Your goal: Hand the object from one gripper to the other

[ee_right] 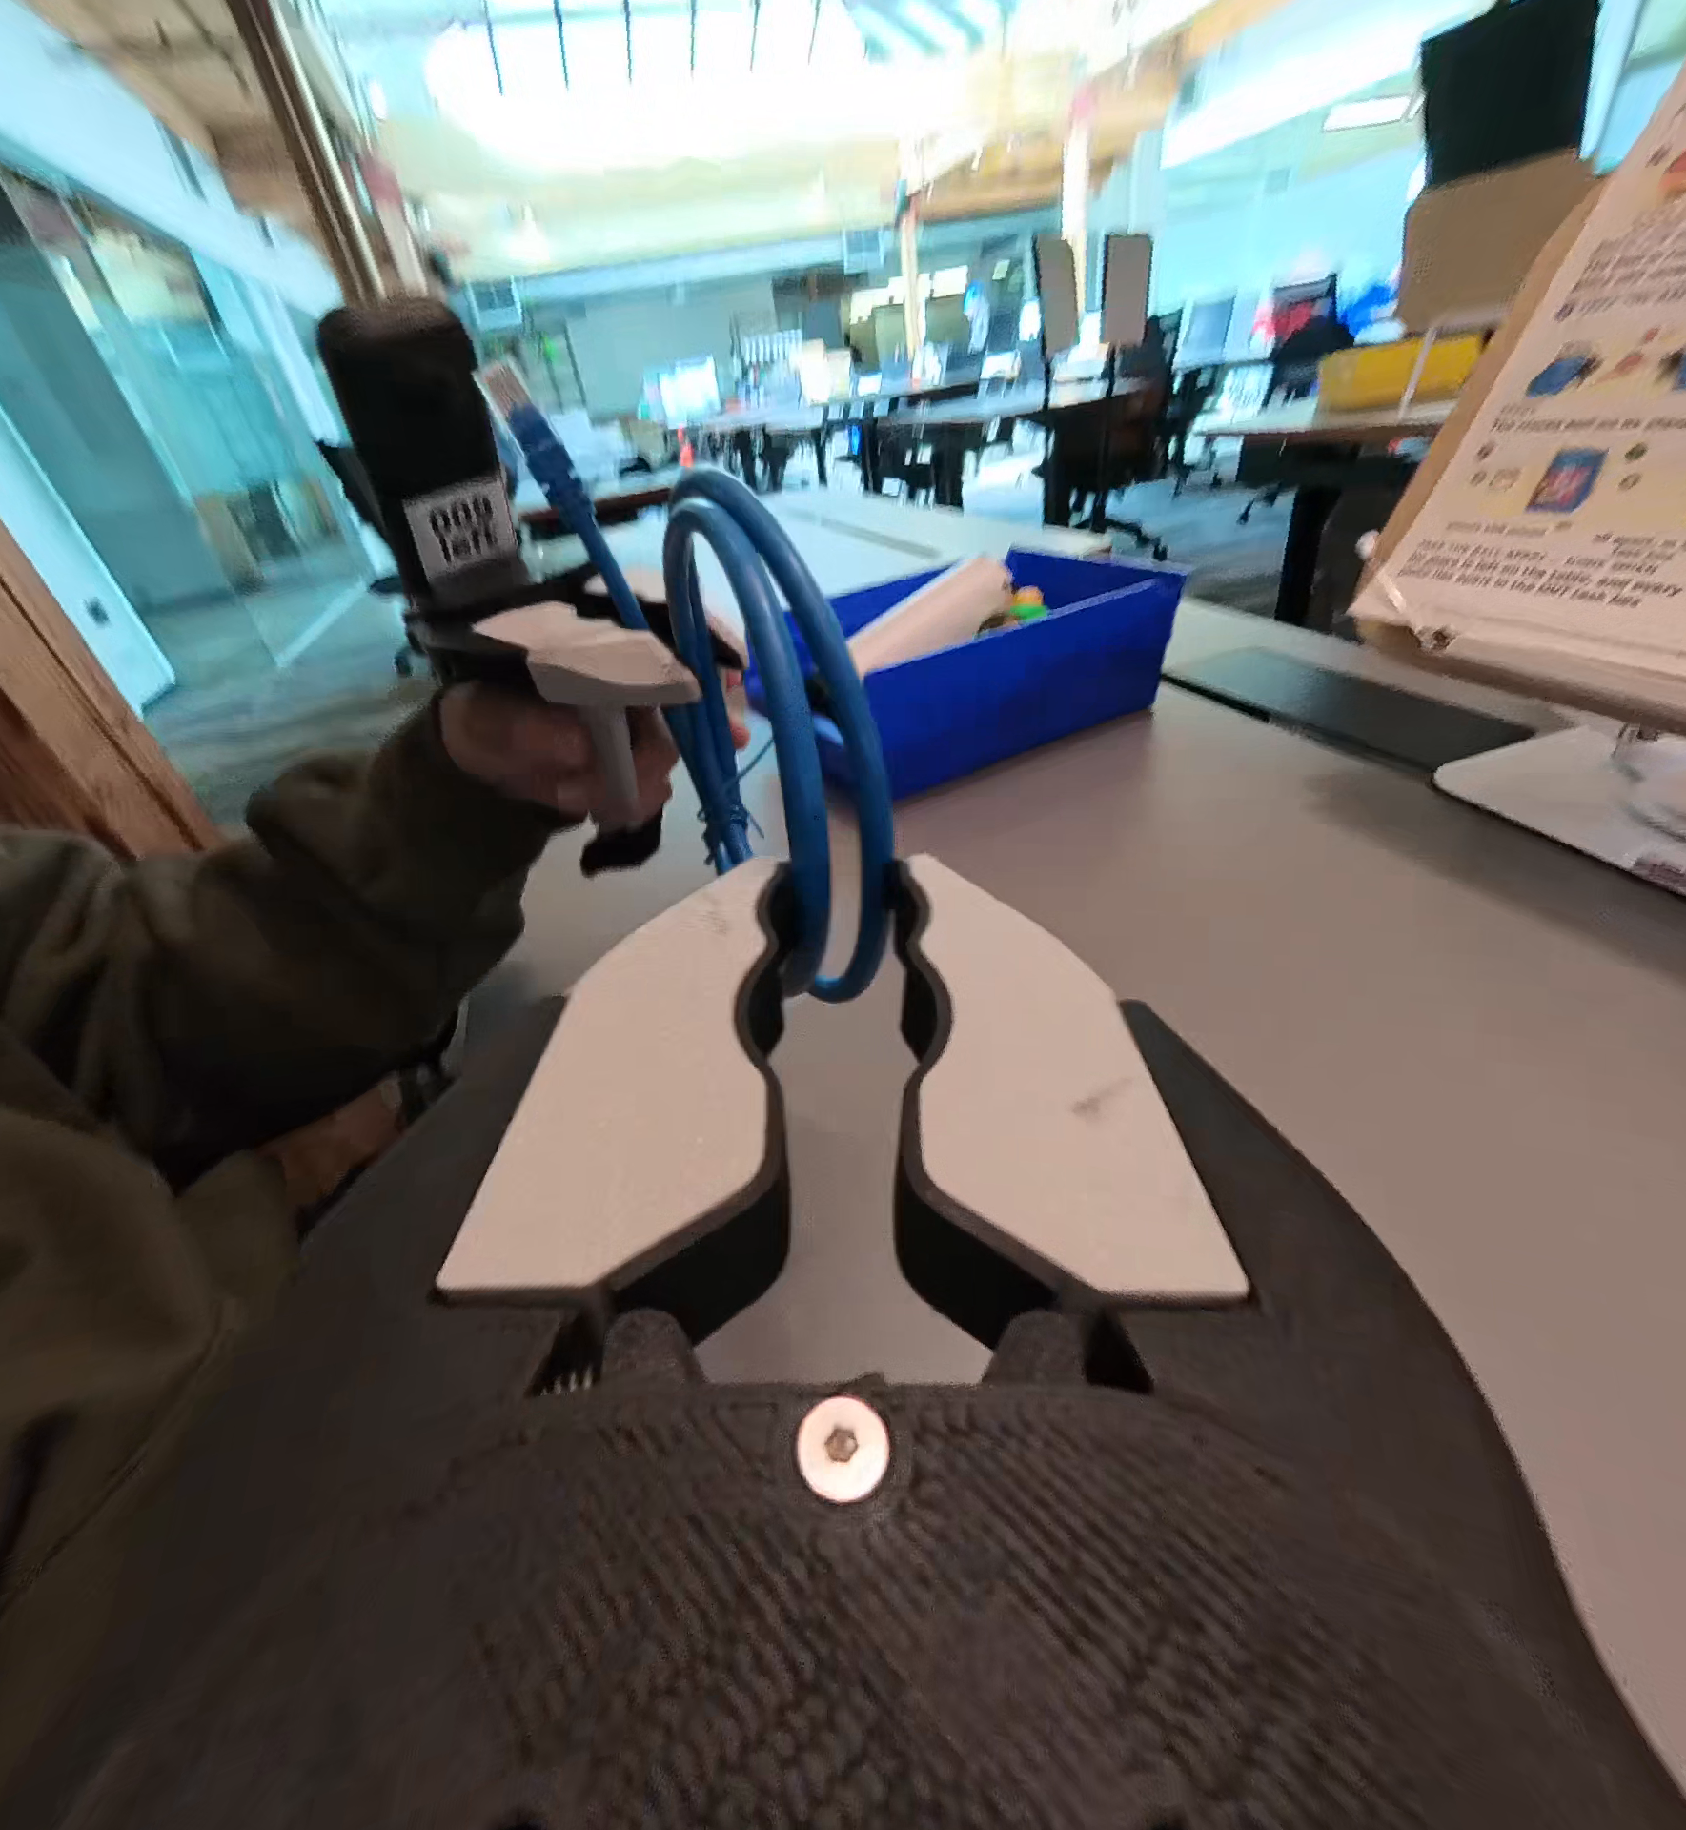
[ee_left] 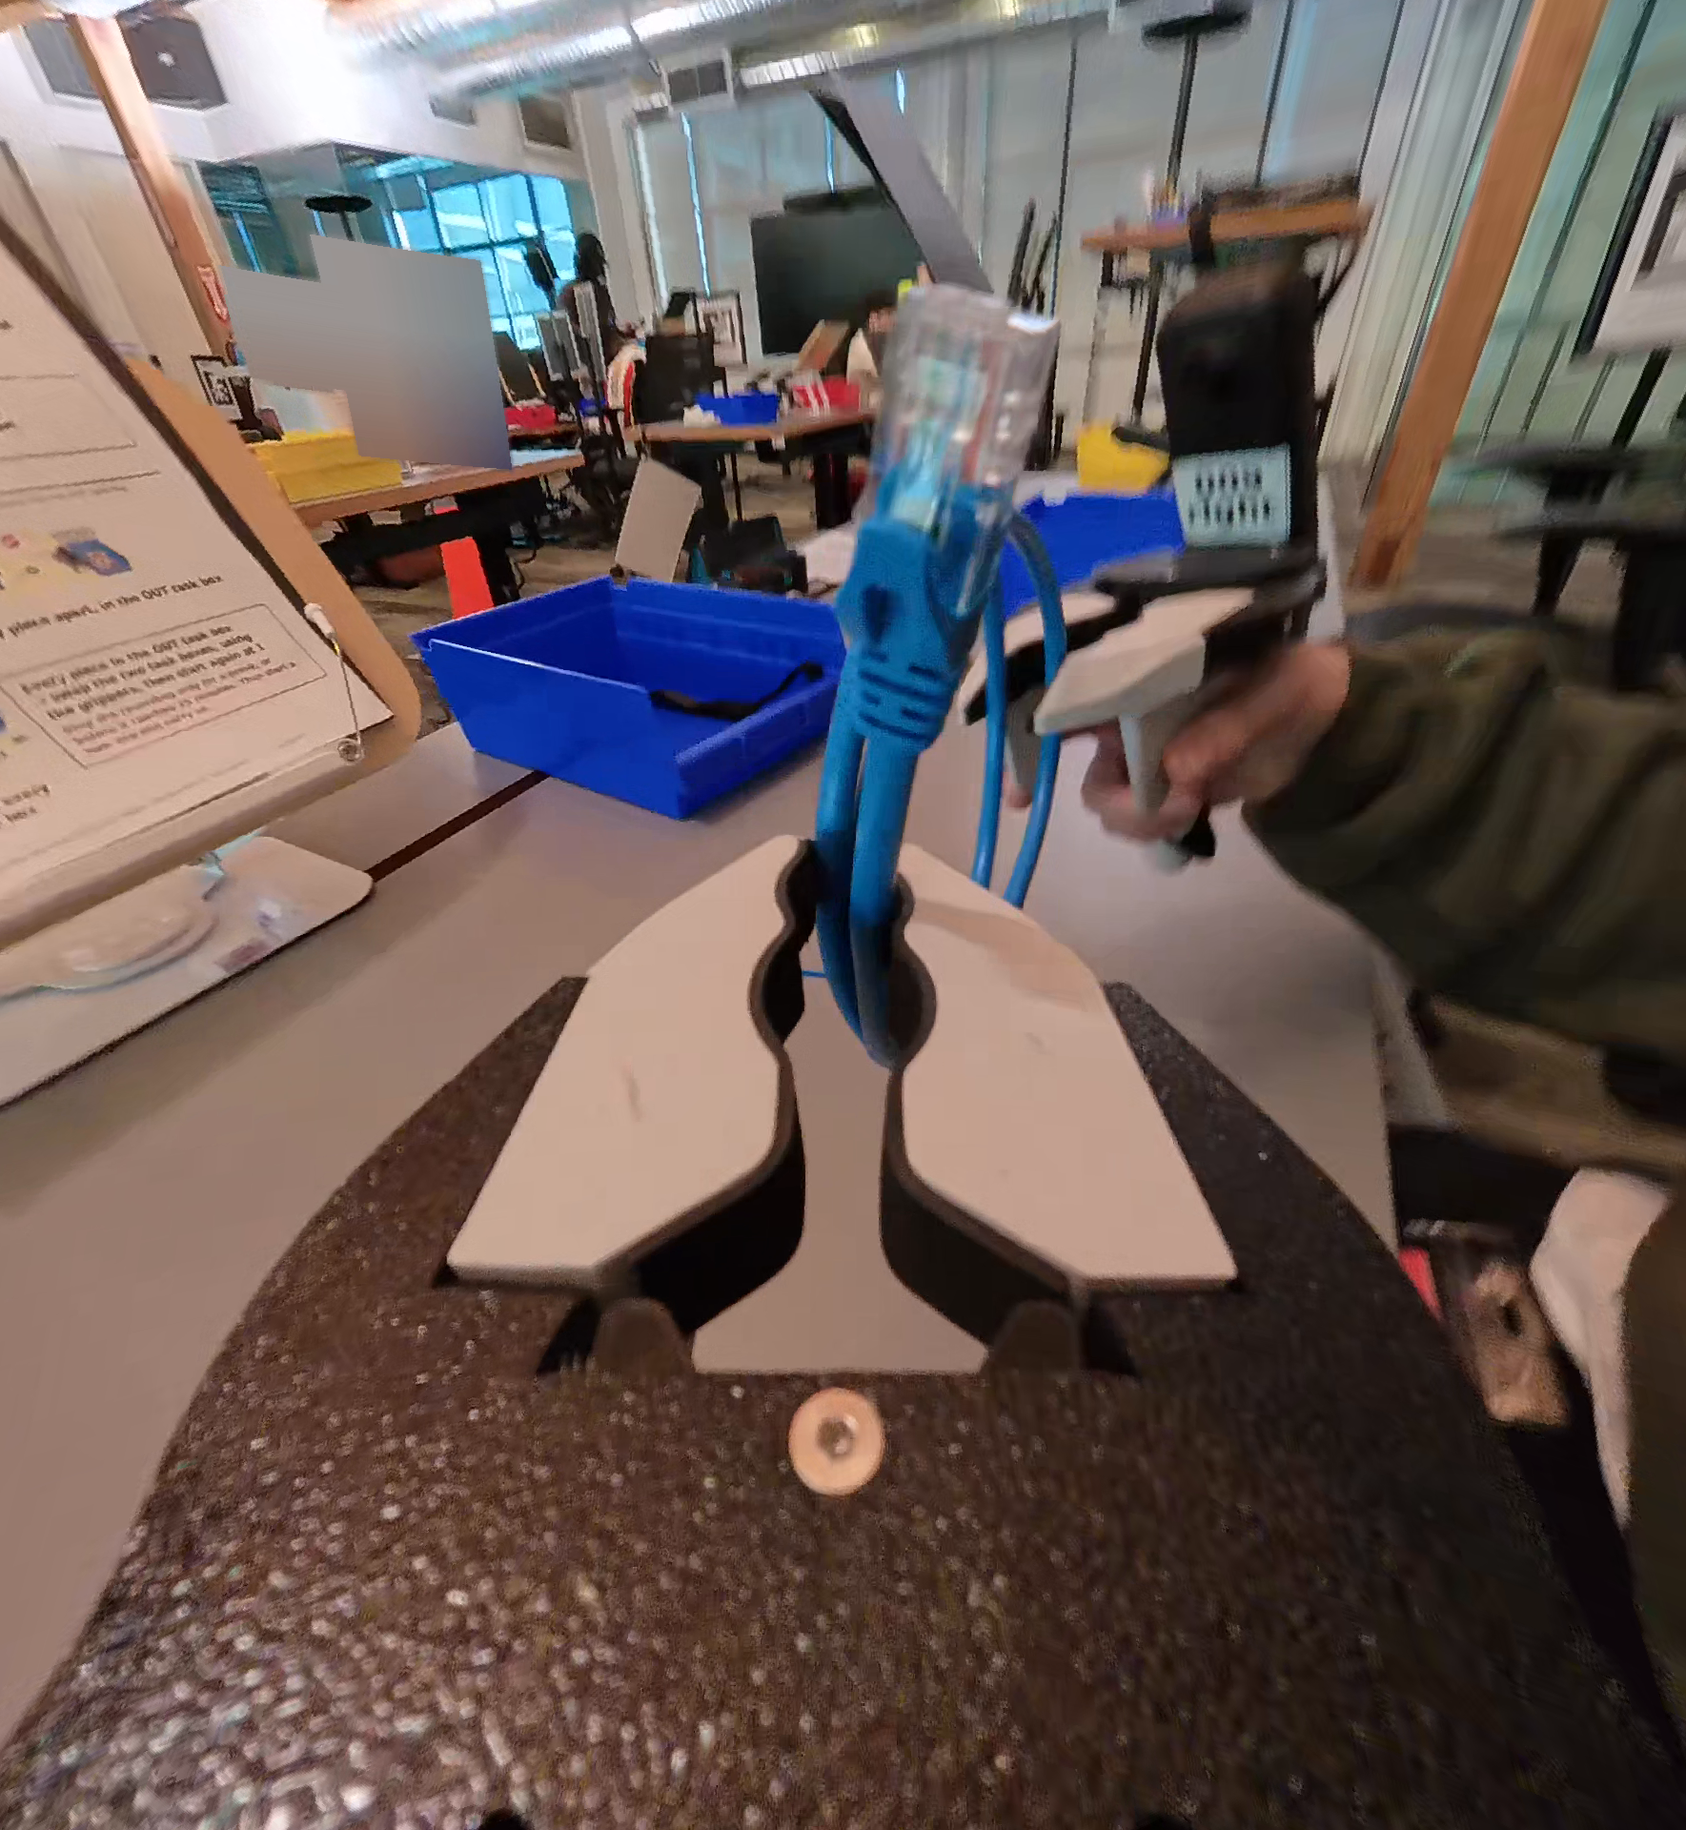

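Note:
A blue network cable (ee_left: 893,673) with a clear plug on top is coiled into loops. My left gripper (ee_left: 853,871) is shut on the strands just below the plug, which stands upright above the fingertips. My right gripper (ee_right: 844,881) is shut on the loop end of the same cable (ee_right: 819,753), which fills the gap between its tips. Each gripper shows in the other's view, held by a hand in a green sleeve: the right gripper (ee_left: 1037,673) at right, the left gripper (ee_right: 665,654) at left. The cable hangs in the air above the grey table (ee_left: 522,941).
A blue bin (ee_left: 561,693) with a black strap inside sits on the table ahead. Another blue bin (ee_right: 1017,673) holds several items. An instruction sheet on a stand (ee_left: 126,594) is at the left, and at the right in the right wrist view (ee_right: 1561,446). There is about 10 cm between the tips of the two grippers.

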{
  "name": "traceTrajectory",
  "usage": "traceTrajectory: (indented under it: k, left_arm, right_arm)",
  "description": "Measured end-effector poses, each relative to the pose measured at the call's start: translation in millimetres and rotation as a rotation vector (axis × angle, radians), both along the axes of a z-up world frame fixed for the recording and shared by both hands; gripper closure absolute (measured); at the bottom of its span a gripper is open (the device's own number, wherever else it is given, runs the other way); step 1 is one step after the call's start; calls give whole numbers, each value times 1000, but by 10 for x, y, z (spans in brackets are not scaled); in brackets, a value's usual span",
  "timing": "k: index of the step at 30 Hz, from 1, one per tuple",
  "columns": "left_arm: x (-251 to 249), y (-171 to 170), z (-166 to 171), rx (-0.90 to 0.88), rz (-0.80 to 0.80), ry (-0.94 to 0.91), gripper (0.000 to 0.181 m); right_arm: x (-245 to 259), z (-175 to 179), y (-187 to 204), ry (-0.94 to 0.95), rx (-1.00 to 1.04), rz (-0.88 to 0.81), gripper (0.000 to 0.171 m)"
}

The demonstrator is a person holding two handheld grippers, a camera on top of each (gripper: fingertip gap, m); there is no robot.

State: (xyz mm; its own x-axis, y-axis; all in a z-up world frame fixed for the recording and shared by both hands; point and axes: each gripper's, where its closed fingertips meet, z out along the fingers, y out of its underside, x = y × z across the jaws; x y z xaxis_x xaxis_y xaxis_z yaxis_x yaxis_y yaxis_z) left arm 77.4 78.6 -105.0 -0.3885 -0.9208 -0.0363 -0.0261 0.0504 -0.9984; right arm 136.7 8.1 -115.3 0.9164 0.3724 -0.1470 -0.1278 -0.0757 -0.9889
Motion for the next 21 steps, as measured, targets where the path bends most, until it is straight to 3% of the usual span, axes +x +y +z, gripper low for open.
traceTrajectory:
  k: [4, 8, 15, 21]
  left_arm:
    - [57, 196, 181, -317, 62, -85, 170]
    - [26, 446, 343, -670, 111, -228, 170]
    - [108, 245, 313, -843, 109, -299, 170]
    - [202, 6, 225, -856, 70, -261, 170]
  right_arm:
    - [162, 49, 105, 108, 120, -107, 107]
    - [58, -110, 302, 261, 83, -85, 88]
    - [-416, -27, 541, 401, 257, -68, 112]
    - [-379, 180, 401, 480, 420, -88, 149]
